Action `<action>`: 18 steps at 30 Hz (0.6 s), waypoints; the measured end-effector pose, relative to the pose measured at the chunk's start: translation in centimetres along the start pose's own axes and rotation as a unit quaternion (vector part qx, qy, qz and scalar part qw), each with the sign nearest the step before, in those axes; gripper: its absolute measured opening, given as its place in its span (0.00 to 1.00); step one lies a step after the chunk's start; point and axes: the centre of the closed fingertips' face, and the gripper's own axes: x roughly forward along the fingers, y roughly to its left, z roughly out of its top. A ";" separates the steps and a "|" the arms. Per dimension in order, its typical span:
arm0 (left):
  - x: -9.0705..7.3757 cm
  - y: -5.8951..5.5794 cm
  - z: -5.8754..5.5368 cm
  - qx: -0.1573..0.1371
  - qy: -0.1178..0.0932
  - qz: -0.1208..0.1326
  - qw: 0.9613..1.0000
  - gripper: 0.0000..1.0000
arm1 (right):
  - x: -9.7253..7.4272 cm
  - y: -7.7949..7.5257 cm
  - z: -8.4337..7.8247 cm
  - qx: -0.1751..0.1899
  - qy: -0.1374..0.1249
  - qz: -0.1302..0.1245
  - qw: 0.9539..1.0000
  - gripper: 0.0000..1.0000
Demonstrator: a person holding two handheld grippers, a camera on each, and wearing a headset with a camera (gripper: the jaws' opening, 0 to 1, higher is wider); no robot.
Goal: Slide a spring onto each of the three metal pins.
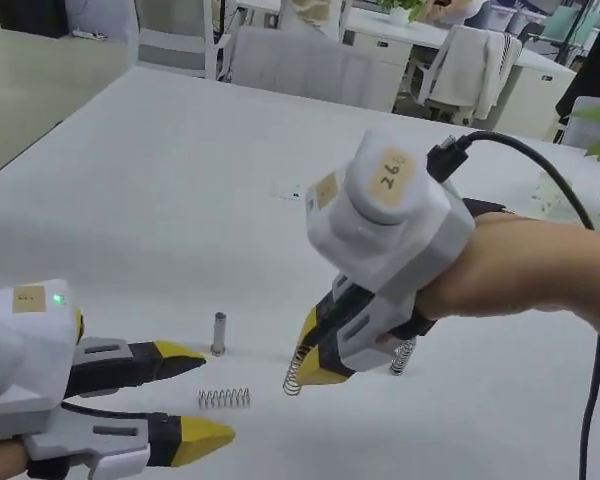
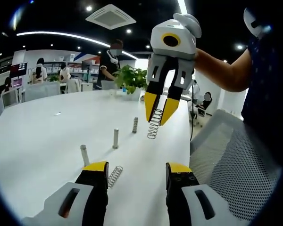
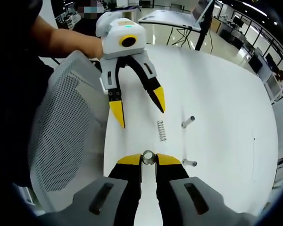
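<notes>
**Second spring held, pin next**

The right gripper [image 1: 308,362] is clamped on a spring [image 1: 294,375], tilted just above the table [image 1: 160,200]. The right pin [image 1: 402,355] already carries one, and two bare pins [image 2: 115,138] stand left of it. A loose spring [image 1: 224,397] lies near the left gripper [image 3: 142,117], whose jaws are apart. Next, the coil must line up over a pin top. A sticker [image 1: 390,175] reads "26".

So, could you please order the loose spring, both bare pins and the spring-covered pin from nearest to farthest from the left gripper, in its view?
1. Loose spring, lying between its jaws.
2. Nearer bare pin, to the left.
3. Second bare pin, middle.
4. Spring-covered pin, rightmost, at the back.
</notes>
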 end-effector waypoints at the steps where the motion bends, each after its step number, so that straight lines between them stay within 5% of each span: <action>1: -0.1 0.1 -0.2 -0.002 0.001 0.004 1.000 0.44 | -0.1 -0.1 -0.1 0.001 0.000 -0.002 1.000 0.08; 18: -1.2 1.2 -1.3 -0.023 0.003 0.033 0.999 0.57 | -1.0 -1.6 -1.7 0.022 0.007 -0.019 1.000 0.08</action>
